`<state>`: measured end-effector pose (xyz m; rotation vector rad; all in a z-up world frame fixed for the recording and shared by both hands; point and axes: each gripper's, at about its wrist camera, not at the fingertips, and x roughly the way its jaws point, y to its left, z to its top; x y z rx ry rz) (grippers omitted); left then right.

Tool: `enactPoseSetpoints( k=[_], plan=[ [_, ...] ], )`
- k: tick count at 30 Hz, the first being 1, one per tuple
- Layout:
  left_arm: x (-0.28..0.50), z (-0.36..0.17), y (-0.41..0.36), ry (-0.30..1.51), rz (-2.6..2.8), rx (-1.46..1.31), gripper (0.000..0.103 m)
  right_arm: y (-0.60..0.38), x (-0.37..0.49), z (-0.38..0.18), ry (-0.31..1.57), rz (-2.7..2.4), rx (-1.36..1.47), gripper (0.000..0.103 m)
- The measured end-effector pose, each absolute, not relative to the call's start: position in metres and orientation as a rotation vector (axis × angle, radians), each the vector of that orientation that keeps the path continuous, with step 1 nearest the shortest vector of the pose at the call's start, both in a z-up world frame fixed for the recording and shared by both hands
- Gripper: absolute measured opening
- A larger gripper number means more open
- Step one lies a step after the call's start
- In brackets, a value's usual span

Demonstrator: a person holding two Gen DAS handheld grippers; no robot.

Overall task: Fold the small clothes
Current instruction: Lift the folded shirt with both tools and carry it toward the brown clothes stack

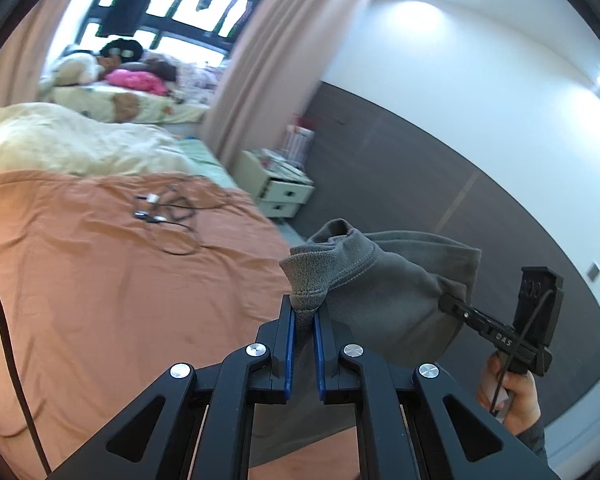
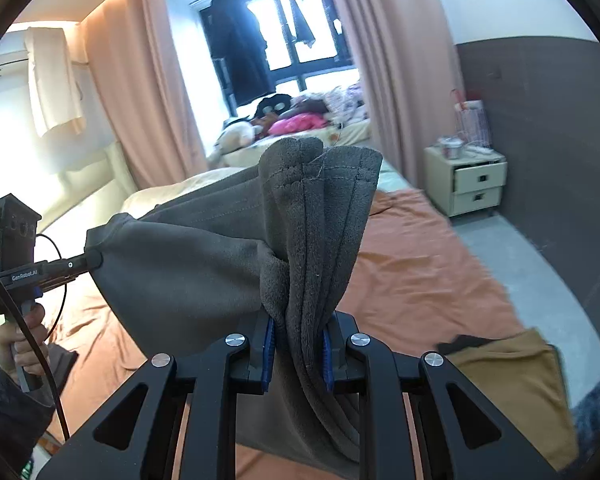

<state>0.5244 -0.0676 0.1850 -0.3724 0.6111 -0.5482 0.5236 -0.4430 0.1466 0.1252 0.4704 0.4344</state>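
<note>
The left hand-held gripper (image 1: 303, 312) was clamped on a ribbed corner of a grey garment (image 1: 384, 292), its blue pads (image 1: 289, 344) pinching the cloth between them. The right hand-held gripper (image 2: 298, 338) was closed on a thick bunch of the same garment (image 2: 204, 264), several folded layers of hem standing up above its jaws and more cloth hanging down below them.

The garment hung stretched in the air between the two grippers, lifted clear above the bed, whose orange sheet (image 1: 100, 300) lay wrinkled underneath. From the left camera the right gripper (image 1: 450, 302) showed at the far edge of the cloth, a hand (image 1: 514, 394) wrapped round its handle. From the right camera the left gripper (image 2: 90, 260) showed the same way, gripped by a hand (image 2: 18, 338) in a dark sleeve.

A tangle of black cables (image 1: 172, 216) lay on the sheet further up the bed, beside a cream blanket (image 1: 72, 144). A mustard-coloured cloth (image 2: 512, 376) lay near the bed's edge on the right. A cream bedside cabinet (image 2: 470, 180) stood against the dark wall panel.
</note>
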Motion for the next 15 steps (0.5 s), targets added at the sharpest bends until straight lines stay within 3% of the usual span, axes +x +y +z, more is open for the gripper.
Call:
enactPoseSetpoints(
  k=[15],
  plan=[
    [0.498,0.19,-0.252,0.683,-0.918,-0.314,0.008,-0.532,0.372,0.151,0.431,0.165,0.137,0.015]
  ],
)
